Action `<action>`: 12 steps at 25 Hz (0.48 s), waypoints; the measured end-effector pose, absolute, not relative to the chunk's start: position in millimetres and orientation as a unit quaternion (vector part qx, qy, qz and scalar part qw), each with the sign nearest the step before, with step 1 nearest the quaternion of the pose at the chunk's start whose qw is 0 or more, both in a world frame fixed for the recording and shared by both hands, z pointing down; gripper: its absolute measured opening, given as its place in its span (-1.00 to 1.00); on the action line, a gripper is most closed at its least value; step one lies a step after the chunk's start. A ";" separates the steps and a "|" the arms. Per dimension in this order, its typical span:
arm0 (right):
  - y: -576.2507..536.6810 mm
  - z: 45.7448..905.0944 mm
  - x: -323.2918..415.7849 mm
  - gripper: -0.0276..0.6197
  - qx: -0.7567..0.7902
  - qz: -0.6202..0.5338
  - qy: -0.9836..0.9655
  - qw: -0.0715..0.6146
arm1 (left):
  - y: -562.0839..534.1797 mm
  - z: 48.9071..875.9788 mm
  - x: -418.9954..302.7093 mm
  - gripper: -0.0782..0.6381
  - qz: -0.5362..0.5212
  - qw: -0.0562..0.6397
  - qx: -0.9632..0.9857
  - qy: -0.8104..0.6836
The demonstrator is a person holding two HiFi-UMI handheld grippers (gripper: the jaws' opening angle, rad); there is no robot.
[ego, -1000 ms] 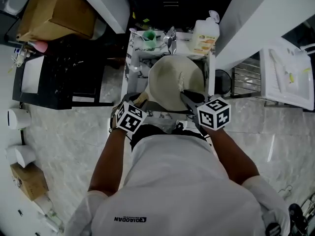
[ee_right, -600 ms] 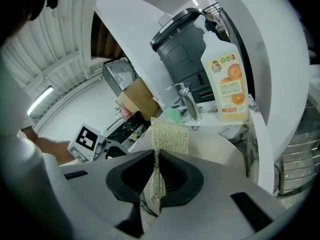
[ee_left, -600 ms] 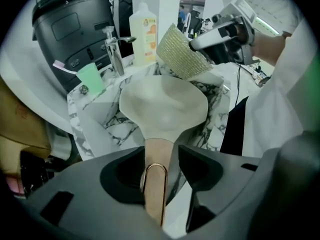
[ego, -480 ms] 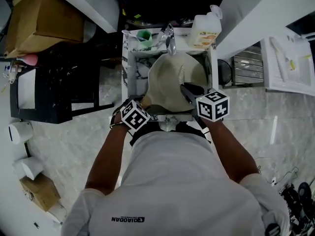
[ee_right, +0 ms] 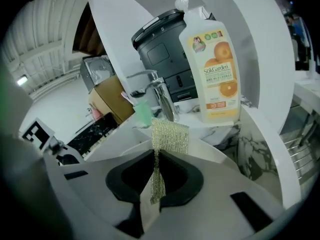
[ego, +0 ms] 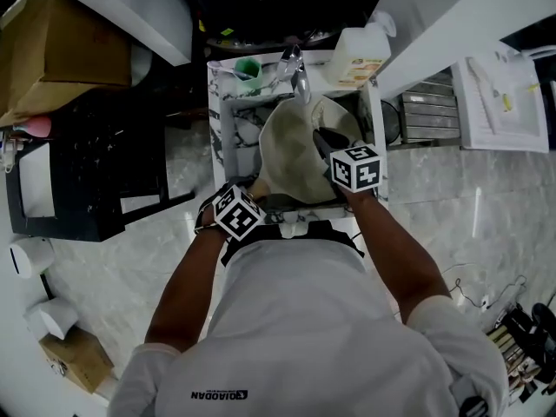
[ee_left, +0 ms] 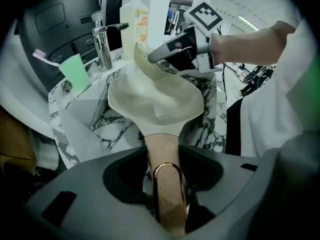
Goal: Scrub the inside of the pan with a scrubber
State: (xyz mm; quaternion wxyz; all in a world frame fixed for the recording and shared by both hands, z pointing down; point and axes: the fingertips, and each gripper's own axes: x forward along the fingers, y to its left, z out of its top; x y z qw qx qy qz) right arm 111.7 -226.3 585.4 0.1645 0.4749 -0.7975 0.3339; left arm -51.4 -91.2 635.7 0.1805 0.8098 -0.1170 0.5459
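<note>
Marble sink point(ego: 236, 124), faucet point(ego: 298, 72) at its far edge. The pan point(ego: 287, 155) lies in the basin, inside facing up. Pan long axis runs near–far: bowl far, handle point(ee_left: 162, 149) pointing near and slightly left, toward the person.

Left hand-held gripper point(ee_left: 167, 176): at the handle's end, with the handle running between the jaws. The jaws have just been opening and stand wide, with dark gaps either side of the handle, so no squeeze on it. Judgement: the pan rests in the sink, not in a grip.

Right hand-held gripper point(ee_right: 156, 184): pinched flat on the scrubber point(ee_right: 169, 136), a mesh sheet standing out ahead of the jaws. It comes in from the right, over the bowl. The left gripper view puts the scrubber at the far rim; touching or just above, cannot tell.

Key relation: the pan's inside lies below and near-left of the scrubber, and the right hand is nearer the bowl. Judgement: the next move goes down and inward, and the loose handle could let the pan shift.
</note>
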 end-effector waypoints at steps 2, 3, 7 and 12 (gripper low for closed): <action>-239.5 601.2 115.2 -0.73 0.489 0.325 -0.788 0.185 | -91.1 635.1 -51.7 -0.21 0.533 0.196 0.815 -0.120; -245.5 608.2 116.0 -0.73 0.495 0.322 -0.783 0.194 | -91.1 634.9 -51.8 -0.21 0.527 0.202 0.816 -0.121; -261.9 634.5 107.5 -0.73 0.495 0.316 -0.776 0.230 | -90.9 634.8 -51.7 -0.22 0.521 0.210 0.818 -0.125; -273.9 663.5 94.8 -0.73 0.485 0.314 -0.774 0.260 | -91.2 635.7 -52.9 -0.22 0.518 0.208 0.820 -0.128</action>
